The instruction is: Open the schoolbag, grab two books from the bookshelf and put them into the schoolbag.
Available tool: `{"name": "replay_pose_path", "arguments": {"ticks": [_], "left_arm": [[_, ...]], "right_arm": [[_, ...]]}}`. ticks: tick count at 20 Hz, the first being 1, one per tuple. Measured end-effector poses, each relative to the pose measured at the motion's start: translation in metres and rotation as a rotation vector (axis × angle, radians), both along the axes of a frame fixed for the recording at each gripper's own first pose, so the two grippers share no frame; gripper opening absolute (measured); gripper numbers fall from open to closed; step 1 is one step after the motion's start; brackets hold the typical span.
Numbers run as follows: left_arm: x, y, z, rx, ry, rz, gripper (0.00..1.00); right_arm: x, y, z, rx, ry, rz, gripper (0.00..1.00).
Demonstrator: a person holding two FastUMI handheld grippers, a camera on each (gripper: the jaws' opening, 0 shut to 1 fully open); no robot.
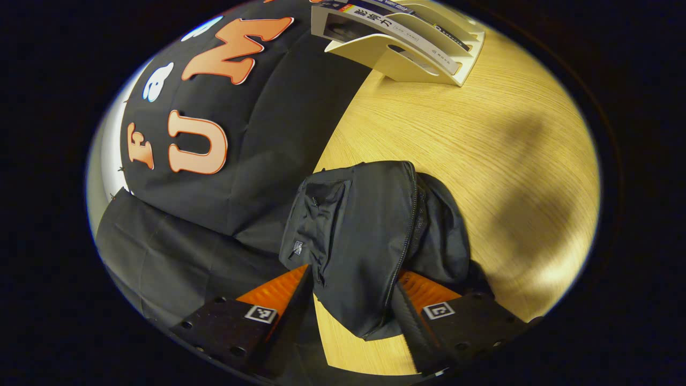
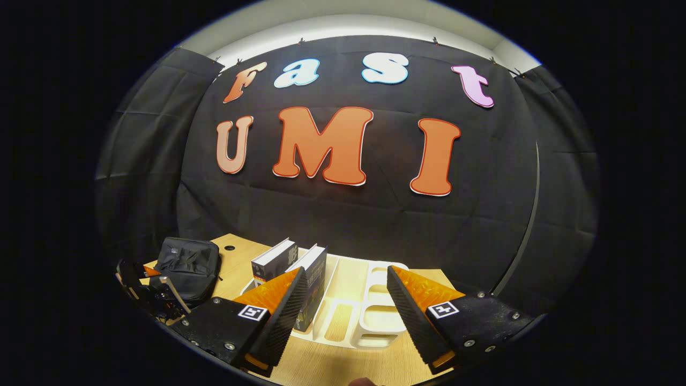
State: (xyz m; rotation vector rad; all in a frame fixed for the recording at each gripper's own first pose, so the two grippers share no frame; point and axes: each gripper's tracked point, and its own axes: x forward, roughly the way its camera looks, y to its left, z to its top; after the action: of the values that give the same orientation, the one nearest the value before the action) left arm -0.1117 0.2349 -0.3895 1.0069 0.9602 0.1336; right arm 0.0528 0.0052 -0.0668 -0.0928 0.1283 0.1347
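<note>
A: Where's the schoolbag (image 1: 370, 241) sitting rn?

B: On the wooden table (image 1: 482, 161), near the edge by the booth's black cloth wall. It's lying slumped, zipper (image 1: 407, 230) running along its side, small front pocket (image 1: 316, 214) facing the wall.

A: And the left gripper (image 1: 351, 295)?

B: Its fingers are standing wide apart, w/ the near end of the bag lying between them. One finger looks to be touching the fabric by the zipper; the other is standing just beside the bag, so it's not clamping anything. In the right gripper view the left gripper (image 2: 153, 292) is showing farther off, right beside the bag (image 2: 187, 265).

A: Bookshelf?

B: A pale slotted rack (image 1: 429, 59), sitting on the table well apart from the bag, far end of the left gripper view. Books (image 1: 386, 32) are leaning in its slots.

A: Right gripper (image 2: 343, 308)?

B: Also gaping wide, holding nothing. It's hovering above the rack (image 2: 370, 316), pointing at the wall. Two books (image 2: 300, 268) are standing tilted in the rack's left slots, one just behind the gripper's left finger (image 2: 278, 311); whether they're touching, can't tell. The other slots are lying between the fingers.
</note>
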Motion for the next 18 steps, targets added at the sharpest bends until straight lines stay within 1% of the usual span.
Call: {"name": "replay_pose_path", "arguments": {"ticks": [1, 2, 3, 4, 5, 6, 7, 9, 11, 14, 15, 16, 18], "left_arm": [[0.004, -0.001, -0.001, -0.014, 0.013, -0.011, 0.72], [0.008, 0.000, 0.000, -0.027, 0.022, -0.030, 0.55], [0.011, 0.000, 0.002, -0.050, 0.028, -0.047, 0.61], [0.012, -0.001, 0.001, -0.086, 0.042, -0.065, 0.53], [0.015, -0.003, 0.000, -0.118, 0.053, -0.095, 0.43], [0.019, -0.002, 0.002, -0.139, 0.062, -0.118, 0.28], [0.023, -0.002, 0.004, -0.168, 0.072, -0.143, 0.17], [0.022, 0.000, 0.011, -0.248, 0.105, -0.169, 0.08], [0.025, 0.001, 0.017, -0.345, 0.147, -0.191, 0.08], [0.035, 0.008, 0.037, -0.453, 0.197, -0.259, 0.07], [0.039, 0.011, 0.042, -0.490, 0.210, -0.277, 0.00], [0.041, 0.016, 0.048, -0.520, 0.230, -0.282, 0.06], [0.048, 0.029, 0.061, -0.578, 0.258, -0.280, 0.06]], "right_arm": [[0.001, 0.003, 0.001, -0.006, -0.001, 0.002, 0.93], [0.002, 0.007, 0.002, -0.013, 0.004, -0.001, 0.93], [0.000, 0.010, 0.001, -0.016, 0.010, -0.008, 0.93], [0.001, 0.015, 0.001, -0.018, 0.021, -0.015, 0.93], [0.001, 0.023, 0.002, -0.017, 0.028, -0.022, 0.93], [0.003, 0.031, -0.001, -0.015, 0.046, -0.029, 0.93], [0.004, 0.038, -0.006, -0.012, 0.070, -0.039, 0.93], [0.006, 0.050, -0.015, -0.019, 0.128, -0.082, 0.93], [0.010, 0.067, -0.017, -0.027, 0.175, -0.111, 0.93], [0.017, 0.095, -0.008, -0.045, 0.211, -0.135, 0.93], [0.019, 0.103, -0.005, -0.043, 0.225, -0.140, 0.94], [0.022, 0.114, -0.002, -0.045, 0.238, -0.138, 0.93], [0.029, 0.123, 0.004, -0.113, 0.270, -0.156, 0.93]]}}
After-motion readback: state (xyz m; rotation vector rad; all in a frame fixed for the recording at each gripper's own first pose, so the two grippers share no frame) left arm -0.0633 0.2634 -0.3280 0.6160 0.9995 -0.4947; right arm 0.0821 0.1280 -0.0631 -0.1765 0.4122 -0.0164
